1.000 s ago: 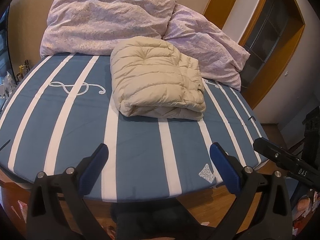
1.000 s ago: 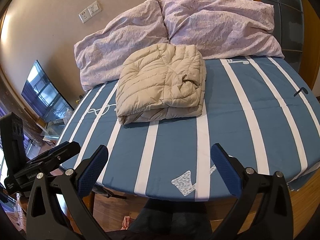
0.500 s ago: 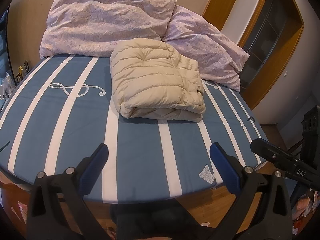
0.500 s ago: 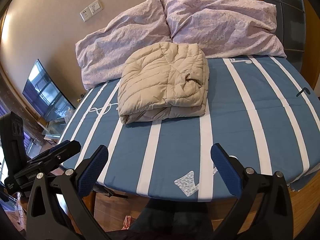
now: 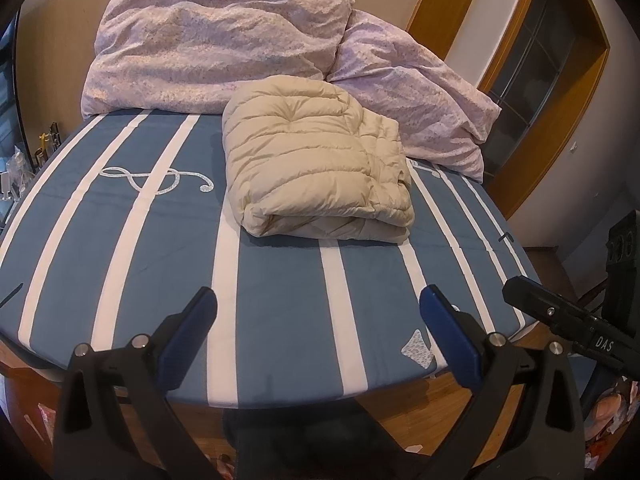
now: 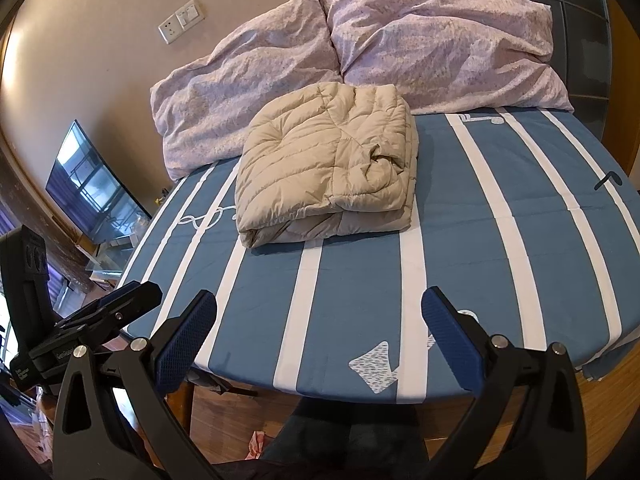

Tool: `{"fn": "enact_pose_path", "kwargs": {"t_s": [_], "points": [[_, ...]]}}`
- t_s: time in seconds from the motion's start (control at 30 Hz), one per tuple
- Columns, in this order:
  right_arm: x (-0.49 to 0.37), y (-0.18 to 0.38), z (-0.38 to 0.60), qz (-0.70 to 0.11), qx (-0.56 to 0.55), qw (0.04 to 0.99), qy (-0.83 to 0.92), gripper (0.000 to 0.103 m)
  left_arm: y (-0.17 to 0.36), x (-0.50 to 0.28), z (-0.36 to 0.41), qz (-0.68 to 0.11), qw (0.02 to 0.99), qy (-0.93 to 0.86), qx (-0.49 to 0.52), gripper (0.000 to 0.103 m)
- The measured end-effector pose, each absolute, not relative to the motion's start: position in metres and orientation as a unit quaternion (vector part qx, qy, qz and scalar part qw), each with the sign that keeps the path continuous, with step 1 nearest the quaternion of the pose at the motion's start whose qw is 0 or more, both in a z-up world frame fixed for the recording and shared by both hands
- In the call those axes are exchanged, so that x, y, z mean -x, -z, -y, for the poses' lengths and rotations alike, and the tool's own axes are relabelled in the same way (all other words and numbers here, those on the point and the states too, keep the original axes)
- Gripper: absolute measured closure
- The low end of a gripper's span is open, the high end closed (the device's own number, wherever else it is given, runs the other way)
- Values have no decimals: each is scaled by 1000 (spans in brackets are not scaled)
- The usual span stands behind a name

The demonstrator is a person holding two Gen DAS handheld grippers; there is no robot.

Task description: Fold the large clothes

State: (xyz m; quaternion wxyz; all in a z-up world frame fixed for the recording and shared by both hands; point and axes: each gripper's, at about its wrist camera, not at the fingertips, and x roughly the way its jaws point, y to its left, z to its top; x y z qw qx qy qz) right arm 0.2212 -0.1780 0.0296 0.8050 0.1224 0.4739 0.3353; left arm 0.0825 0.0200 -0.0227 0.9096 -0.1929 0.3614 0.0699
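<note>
A beige quilted down jacket [image 5: 316, 164] [image 6: 326, 168] lies folded into a thick rectangle on the blue bed with white stripes [image 5: 280, 280] [image 6: 460, 216], just in front of the pillows. My left gripper [image 5: 318, 320] hovers open over the bed's near edge, well short of the jacket, with nothing between its blue pads. My right gripper [image 6: 320, 320] is also open and empty at the near edge. Each gripper shows in the other's view: the right one [image 5: 560, 320] at the right, the left one [image 6: 100, 320] at the left.
Two lilac floral pillows [image 5: 216, 44] [image 6: 440, 44] lean against the wall at the head of the bed. A wooden door frame [image 5: 532, 128] stands to the right, a dark screen [image 6: 92, 196] to the left. Wooden floor [image 6: 248, 412] and a person's dark trouser legs [image 6: 340, 432] lie below the bed's edge.
Both grippers have shifted slightly, so the bed and jacket sit a little differently in view. The jacket itself has not moved, and both jaws stay open.
</note>
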Motion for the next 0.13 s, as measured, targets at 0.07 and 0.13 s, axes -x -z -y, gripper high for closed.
{"fn": "enact_pose_path", "kwargs": {"t_s": [0.07,0.13], "points": [[-222,-29,178,-474,-122,805,-335,1,23,-83,-20,-361,910,-70,193,2],[-222,-29,179,-474,-122,805,-336,1,23,-83,-20,-362,909,-71,193,2]]}}
